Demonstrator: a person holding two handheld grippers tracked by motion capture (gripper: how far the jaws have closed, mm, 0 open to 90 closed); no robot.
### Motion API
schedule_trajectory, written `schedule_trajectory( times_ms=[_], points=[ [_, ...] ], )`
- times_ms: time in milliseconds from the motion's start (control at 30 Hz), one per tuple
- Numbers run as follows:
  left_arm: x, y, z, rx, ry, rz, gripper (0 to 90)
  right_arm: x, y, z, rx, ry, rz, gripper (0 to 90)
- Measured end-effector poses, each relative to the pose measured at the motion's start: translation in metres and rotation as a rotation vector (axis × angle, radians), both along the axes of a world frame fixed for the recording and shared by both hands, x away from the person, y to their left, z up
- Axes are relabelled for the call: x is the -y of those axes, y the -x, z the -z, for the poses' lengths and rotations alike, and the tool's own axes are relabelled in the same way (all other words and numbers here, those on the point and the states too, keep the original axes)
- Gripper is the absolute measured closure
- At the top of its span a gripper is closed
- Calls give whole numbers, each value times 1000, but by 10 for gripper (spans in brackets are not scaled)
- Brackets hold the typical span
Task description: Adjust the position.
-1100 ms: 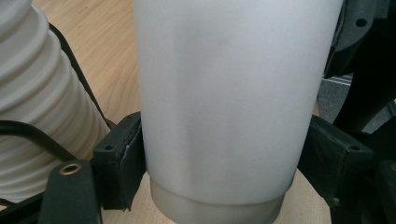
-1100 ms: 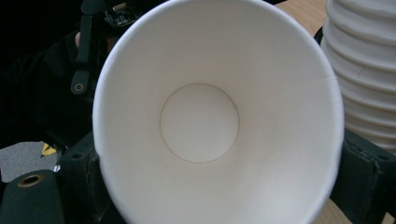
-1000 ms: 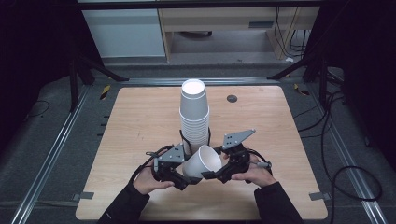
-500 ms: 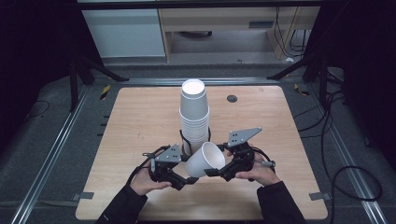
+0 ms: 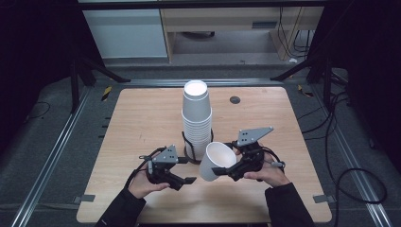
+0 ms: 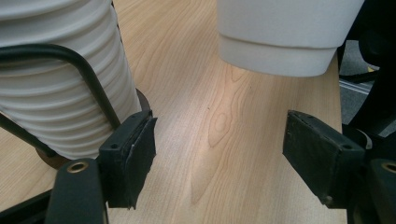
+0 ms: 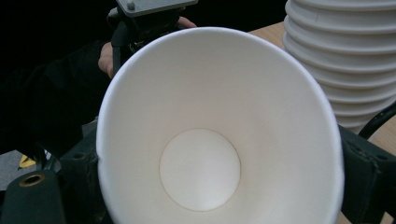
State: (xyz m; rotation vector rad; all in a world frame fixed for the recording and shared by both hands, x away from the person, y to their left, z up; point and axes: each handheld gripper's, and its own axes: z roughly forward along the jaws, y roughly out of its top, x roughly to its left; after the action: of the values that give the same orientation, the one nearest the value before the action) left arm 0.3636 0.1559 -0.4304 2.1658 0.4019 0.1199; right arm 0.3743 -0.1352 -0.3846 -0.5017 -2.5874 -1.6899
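Right gripper (image 5: 226, 171) is clamped on a single white paper cup (image 5: 215, 160), pinching its wall from both sides; the cup is tipped over on its side and lifted off the wood, mouth facing back toward the person's right hand (image 5: 269, 173). From the right gripper view, you look straight down into that cup (image 7: 215, 135), its round bottom plain and clean, black jaws pressed against its outer wall at left and right. It hangs over the front half of the tabletop (image 5: 142, 118), near the middle, just in front of the tall stack of white cups (image 5: 196, 118).

That stack stands upright roughly at the centre of the tabletop, on a dark round base with a thin black wire frame rising around its lower part. In the left gripper view the ribbed rims of the stack (image 6: 56, 79) sit just beside the left jaw, with the black wire curving across them.

Over on the other side, the left gripper (image 5: 187, 179) is spread wide with nothing between its jaws, held low over the tabletop toward the front edge, left of the held cup. Between those parted jaws you see bare wood, and the cup's base (image 6: 280, 42) hovers above and beyond them, clear of both pads.

A small dark disc (image 5: 235, 100) lies near the far edge, to the right of the stack.
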Motion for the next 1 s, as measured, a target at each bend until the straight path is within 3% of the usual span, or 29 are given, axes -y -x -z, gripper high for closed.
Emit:
schedule_trajectory(
  times_ms=[267,467,767,1000],
  points=[
    [3,3,-2,11,1,8,233,2,0,-1,10,23,15,112],
    [-4,2,0,2,0,-19,236,7,-2,-2,9,33,42,115],
    [-19,1,-1,0,6,-84,240,21,-6,-9,23,47,107,117],
    [-35,-3,4,-14,-1,-164,237,36,-11,-15,35,69,194,116]
  ],
)
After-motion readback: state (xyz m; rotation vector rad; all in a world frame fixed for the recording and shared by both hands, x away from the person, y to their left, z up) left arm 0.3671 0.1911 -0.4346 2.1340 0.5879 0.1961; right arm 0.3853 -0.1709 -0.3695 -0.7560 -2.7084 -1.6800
